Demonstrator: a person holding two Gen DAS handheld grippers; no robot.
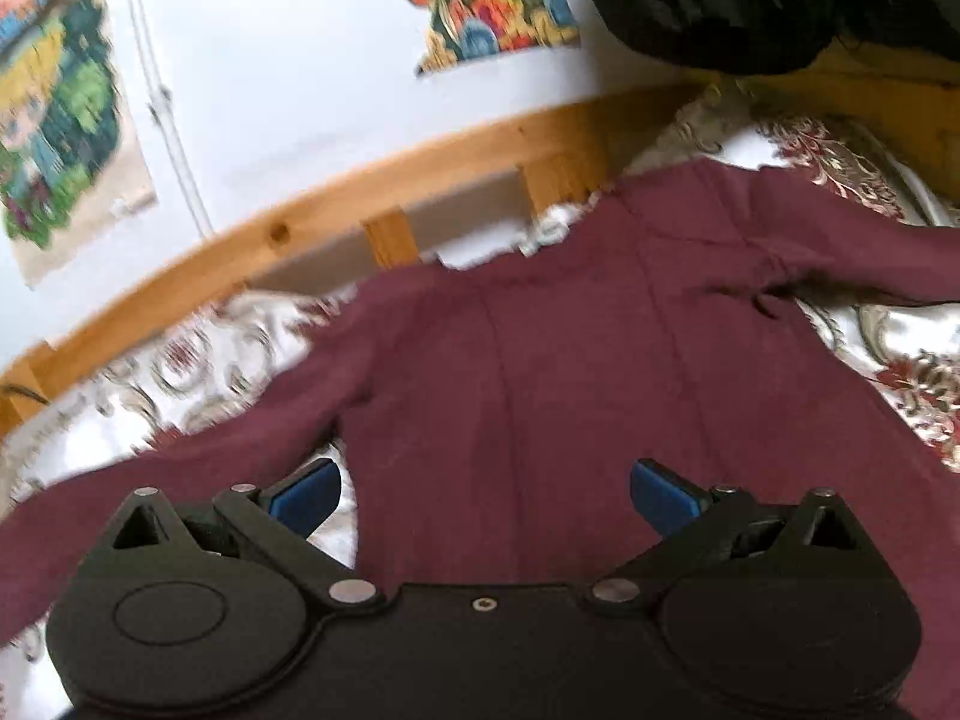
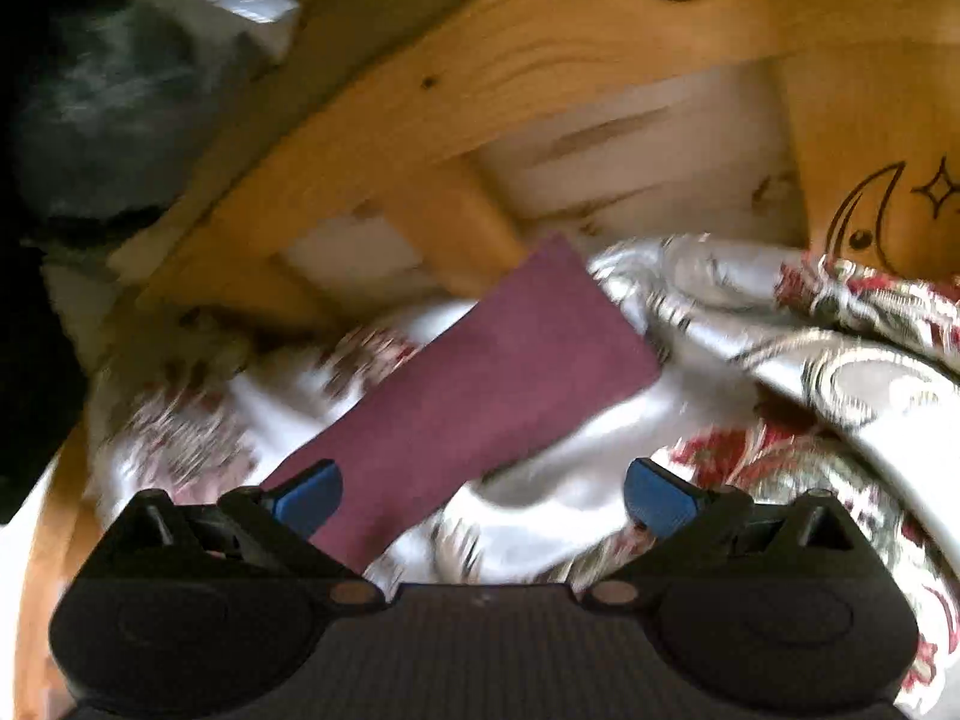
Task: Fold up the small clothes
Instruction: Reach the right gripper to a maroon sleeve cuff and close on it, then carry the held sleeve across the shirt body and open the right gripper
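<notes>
A maroon long-sleeved top [image 1: 570, 360] lies spread flat on a patterned bedspread [image 1: 180, 372], sleeves out to both sides. My left gripper [image 1: 486, 495] hovers over the top's lower body, jaws wide open and empty, blue fingertips [image 1: 306, 495] apart. In the right wrist view one maroon sleeve [image 2: 480, 372] lies stretched across the bedspread [image 2: 780, 360] toward the wooden bed frame. My right gripper [image 2: 483, 495] is open and empty above the sleeve's near part, its left pad over the fabric.
A wooden bed rail [image 1: 360, 192] runs behind the top, with a white wall and colourful posters [image 1: 54, 120] beyond. A dark garment [image 1: 750, 0] hangs at upper right. In the right wrist view the wooden frame [image 2: 540, 78] bears a moon drawing [image 2: 864, 216].
</notes>
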